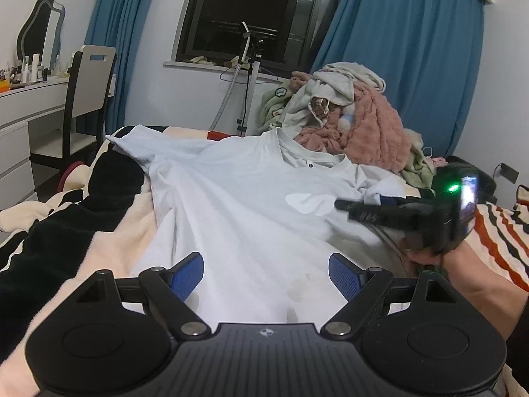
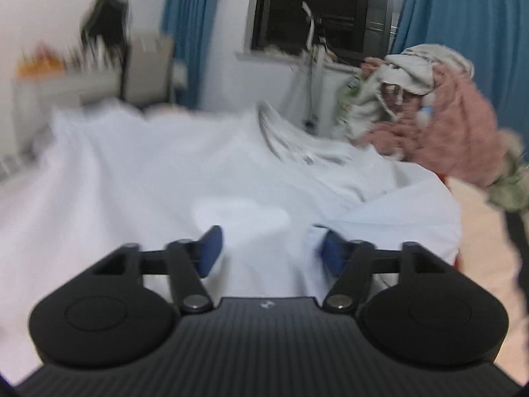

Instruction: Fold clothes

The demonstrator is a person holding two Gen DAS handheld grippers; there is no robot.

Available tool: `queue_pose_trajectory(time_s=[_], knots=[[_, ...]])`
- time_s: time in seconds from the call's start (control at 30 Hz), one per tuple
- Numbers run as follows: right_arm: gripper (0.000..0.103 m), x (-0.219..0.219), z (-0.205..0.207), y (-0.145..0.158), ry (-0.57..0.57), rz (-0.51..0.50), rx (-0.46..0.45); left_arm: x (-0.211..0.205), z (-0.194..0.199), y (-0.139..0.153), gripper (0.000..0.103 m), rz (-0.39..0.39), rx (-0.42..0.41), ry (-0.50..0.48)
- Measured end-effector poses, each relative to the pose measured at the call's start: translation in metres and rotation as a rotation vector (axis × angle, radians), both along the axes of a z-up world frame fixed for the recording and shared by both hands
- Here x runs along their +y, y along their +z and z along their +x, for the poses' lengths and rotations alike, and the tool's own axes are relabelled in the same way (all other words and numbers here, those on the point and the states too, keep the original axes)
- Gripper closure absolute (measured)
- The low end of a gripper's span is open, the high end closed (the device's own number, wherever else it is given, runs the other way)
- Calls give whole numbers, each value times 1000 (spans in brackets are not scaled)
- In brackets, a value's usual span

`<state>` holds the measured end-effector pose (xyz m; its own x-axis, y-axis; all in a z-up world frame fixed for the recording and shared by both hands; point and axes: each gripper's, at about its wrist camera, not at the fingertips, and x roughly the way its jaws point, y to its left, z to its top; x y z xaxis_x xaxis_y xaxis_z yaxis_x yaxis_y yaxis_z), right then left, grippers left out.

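Both grippers' jaws spread wide, empty, over the white T-shirt (image 1: 231,205): left gripper (image 1: 265,273), right gripper (image 2: 268,248).

Smooth white cloth T-shirt (image 1: 231,205); fuzzy pink fleece (image 1: 373,132); matt black plastic tongs (image 1: 266,273).

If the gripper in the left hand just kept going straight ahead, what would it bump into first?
Probably the spread-out white cotton T-shirt: the open left gripper points straight along it toward the collar. Depth is hard to judge, so it might skim over the cloth.
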<state>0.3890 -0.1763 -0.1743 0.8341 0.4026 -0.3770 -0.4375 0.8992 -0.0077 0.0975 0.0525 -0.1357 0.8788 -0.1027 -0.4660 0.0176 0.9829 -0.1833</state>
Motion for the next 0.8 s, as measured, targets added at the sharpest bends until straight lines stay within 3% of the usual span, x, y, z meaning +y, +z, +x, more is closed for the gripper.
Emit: queue_pose_trajectory(time_s=[0.17, 0.37, 0.47, 0.6, 0.67, 0.73, 0.8], knots=[[34, -50, 0, 22, -35, 339, 60, -1, -1, 0, 19, -3, 0, -4], [35, -101, -20, 26, -124, 352, 62, -4, -3, 2, 19, -10, -2, -6], [35, -139, -23, 19, -193, 457, 91, -5, -6, 4, 19, -16, -5, -4], [36, -191, -20, -4, -356, 680, 143, -7, -11, 5, 17, -3, -13, -1], [42, -208, -10, -23, -433, 758, 216, -8, -10, 4, 17, 1, -9, 1], [43, -210, 4, -40, -458, 735, 299, -9, -7, 1, 16, 10, -1, 4], [44, -199, 20, -50, -428, 628, 351, -10, -4, -2, 16, 18, 9, 8]])
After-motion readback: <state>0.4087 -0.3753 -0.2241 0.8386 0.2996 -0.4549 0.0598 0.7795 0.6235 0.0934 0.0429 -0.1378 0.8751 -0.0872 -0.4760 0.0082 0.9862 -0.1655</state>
